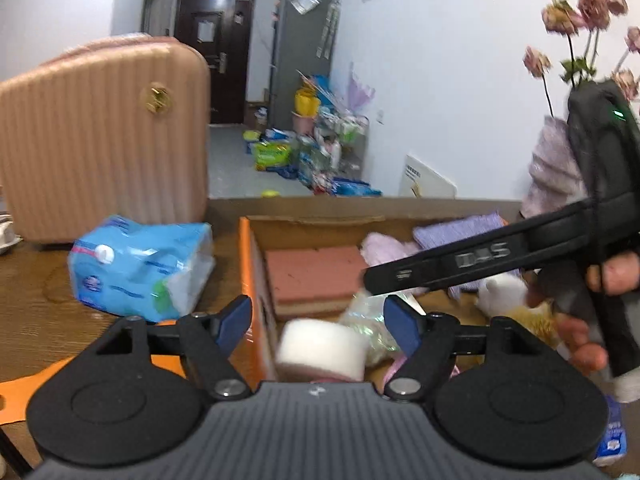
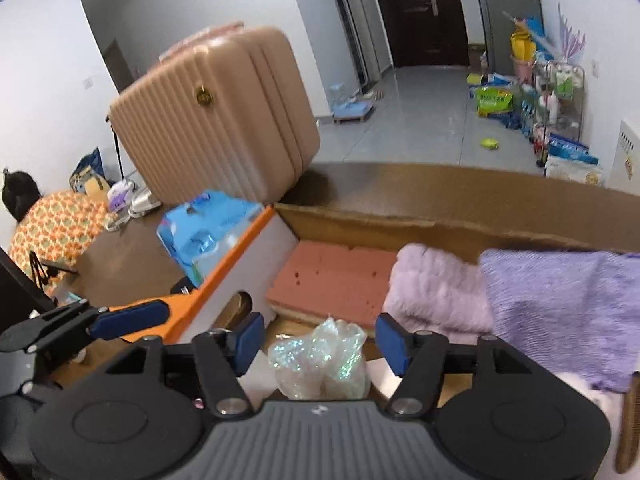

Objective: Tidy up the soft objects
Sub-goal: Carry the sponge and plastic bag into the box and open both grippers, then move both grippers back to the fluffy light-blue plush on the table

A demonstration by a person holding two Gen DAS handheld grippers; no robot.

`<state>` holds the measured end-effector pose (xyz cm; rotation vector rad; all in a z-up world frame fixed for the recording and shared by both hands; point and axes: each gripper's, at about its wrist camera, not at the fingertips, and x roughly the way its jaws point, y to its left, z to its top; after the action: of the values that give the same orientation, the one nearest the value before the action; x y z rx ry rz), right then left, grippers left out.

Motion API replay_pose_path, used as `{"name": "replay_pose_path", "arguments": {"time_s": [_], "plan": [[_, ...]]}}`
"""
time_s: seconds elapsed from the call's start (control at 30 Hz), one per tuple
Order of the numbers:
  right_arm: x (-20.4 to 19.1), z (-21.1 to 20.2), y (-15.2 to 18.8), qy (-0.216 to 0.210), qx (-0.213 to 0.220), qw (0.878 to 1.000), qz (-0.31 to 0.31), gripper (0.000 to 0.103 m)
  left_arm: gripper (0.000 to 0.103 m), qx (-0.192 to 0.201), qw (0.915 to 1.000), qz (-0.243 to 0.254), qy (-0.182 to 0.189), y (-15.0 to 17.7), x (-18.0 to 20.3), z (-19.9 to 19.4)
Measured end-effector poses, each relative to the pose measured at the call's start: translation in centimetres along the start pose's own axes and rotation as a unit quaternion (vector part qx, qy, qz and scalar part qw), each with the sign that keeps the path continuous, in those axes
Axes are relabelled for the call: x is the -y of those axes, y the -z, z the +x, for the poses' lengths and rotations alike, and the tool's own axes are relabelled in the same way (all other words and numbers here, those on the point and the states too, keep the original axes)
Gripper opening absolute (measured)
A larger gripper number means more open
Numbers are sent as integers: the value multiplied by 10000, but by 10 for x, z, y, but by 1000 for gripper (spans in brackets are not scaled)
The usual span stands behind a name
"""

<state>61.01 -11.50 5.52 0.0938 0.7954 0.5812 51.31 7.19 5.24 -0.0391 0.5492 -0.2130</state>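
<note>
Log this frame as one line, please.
left gripper: open over white sponge roll | right gripper: open over iridescent bag | both in cardboard box

Left wrist view close above the cardboard box's (image 1: 256,264) orange left wall, angled down, facing the far door (image 1: 216,56), right wrist view close over the box (image 2: 400,224) interior, angled down likewise, both sharing pink sponge (image 1: 316,276) (image 2: 336,280), suitcase (image 1: 104,136) (image 2: 216,120), tissue pack (image 1: 140,264) (image 2: 208,232)
</note>
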Motion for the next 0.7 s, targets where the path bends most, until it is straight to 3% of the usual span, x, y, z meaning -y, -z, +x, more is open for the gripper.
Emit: {"name": "replay_pose_path", "arguments": {"time_s": [0.3, 0.43, 0.7], "plan": [[2, -108, 5, 613, 542, 9963, -264, 63, 75, 435, 9989, 60, -158, -22, 16, -77], [5, -171, 36, 910, 866, 9916, -315, 71, 78, 676, 9975, 142, -156, -21, 32, -127], [13, -259, 105, 1045, 1255, 9864, -180, 72, 80, 836, 9962, 250, -56, -1, 71, -190]]}}
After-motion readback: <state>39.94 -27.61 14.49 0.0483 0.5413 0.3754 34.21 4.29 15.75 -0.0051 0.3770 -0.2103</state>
